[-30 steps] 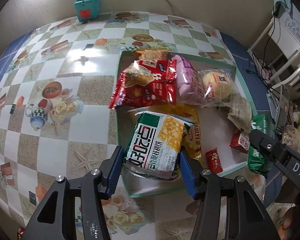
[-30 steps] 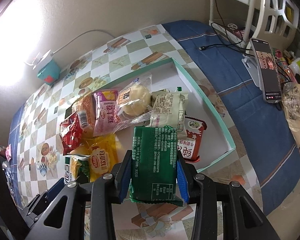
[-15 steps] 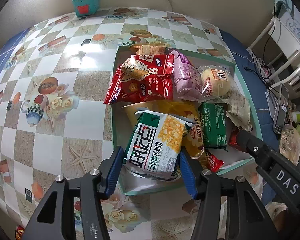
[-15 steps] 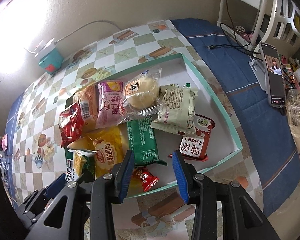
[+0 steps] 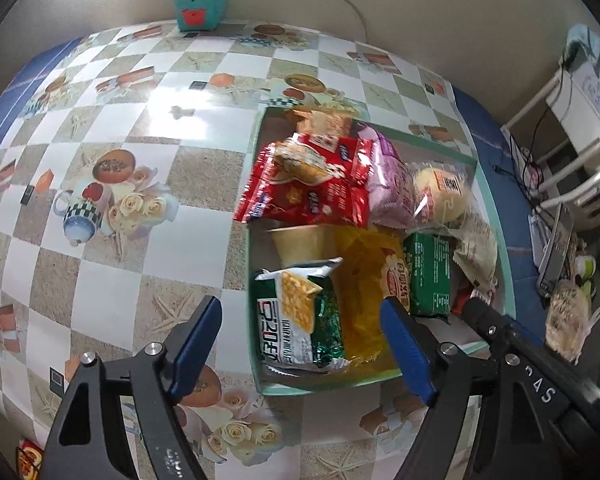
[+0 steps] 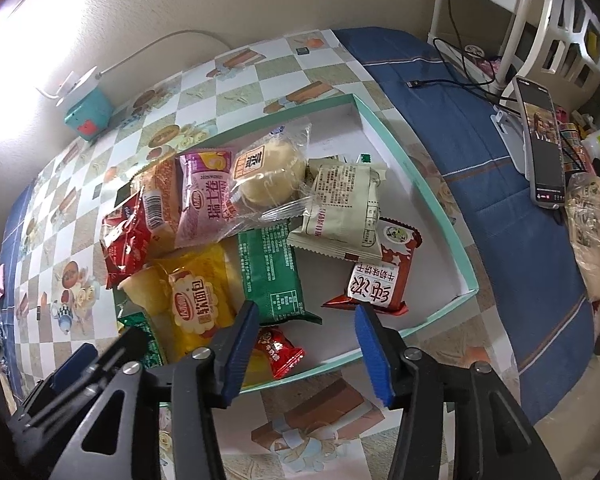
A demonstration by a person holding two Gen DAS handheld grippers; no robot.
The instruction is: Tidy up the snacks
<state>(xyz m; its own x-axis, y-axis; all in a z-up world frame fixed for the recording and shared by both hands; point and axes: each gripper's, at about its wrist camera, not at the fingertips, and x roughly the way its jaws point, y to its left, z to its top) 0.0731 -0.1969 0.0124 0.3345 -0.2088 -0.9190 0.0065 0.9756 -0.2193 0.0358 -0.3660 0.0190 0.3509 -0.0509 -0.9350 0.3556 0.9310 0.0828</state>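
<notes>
A shallow teal-rimmed box point(image 5: 496, 216) point(image 6: 432, 196) on the checkered table holds several snack packs. The green and white corn snack bag point(image 5: 296, 320) lies in its near left corner, beside a yellow bread pack point(image 5: 364, 280) point(image 6: 200, 300). A dark green pack point(image 6: 272, 276) point(image 5: 428, 276) lies in the middle. My left gripper point(image 5: 300, 340) is open and empty, its jaws wide around the corn bag without touching it. My right gripper point(image 6: 306, 340) is open and empty over the box's near edge, above a small red candy point(image 6: 278, 350).
A teal gadget point(image 5: 198, 8) with a white cable stands at the wall. A phone on a stand point(image 6: 540, 140) and a plastic bag point(image 6: 596, 232) lie on the blue cloth to the right. A white chair point(image 6: 540, 12) stands beyond.
My left gripper has opened and let the corn snack bag drop into the box's near left corner. My right gripper, which released the green pack earlier, has drawn back a little.
</notes>
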